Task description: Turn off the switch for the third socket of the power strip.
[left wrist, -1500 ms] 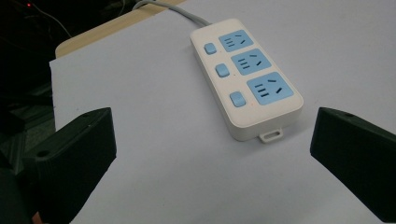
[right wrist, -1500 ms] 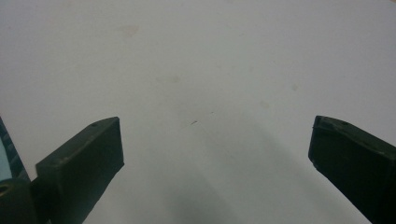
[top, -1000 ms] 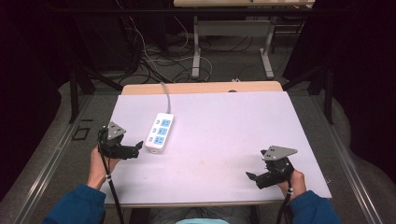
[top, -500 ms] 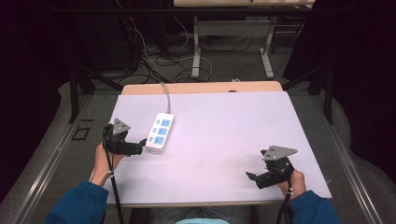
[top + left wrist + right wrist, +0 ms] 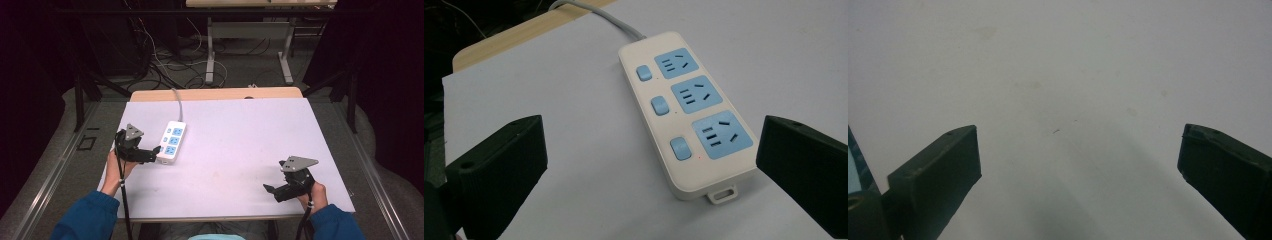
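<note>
A white power strip [image 5: 171, 142] with three blue sockets and three blue switches lies at the left of centre of the high view, on a pale counter [image 5: 240, 150], its grey cord [image 5: 177, 104] running toward the upper edge of the counter. The left gripper [image 5: 152, 152] sits just beside the strip's near end, its fingers [image 5: 499, 165] spread wide and holding nothing; in the left gripper view the strip [image 5: 689, 110] lies between and beyond them, angled toward the upper left of the frame, with a small hanging tab at its near end. The right gripper [image 5: 272, 191] rests at the lower right of the high view, well apart from the strip, fingers [image 5: 938, 175] likewise wide apart over bare counter — empty. The step in hand looks like taking hold of the strip: best to square the fingers across its narrow width, near the end, clear of the switches, and close gently so it does not skid. Whether a finger already touches the casing is hard to tell from above — possibly just short. There are no containers on the counter.
</note>
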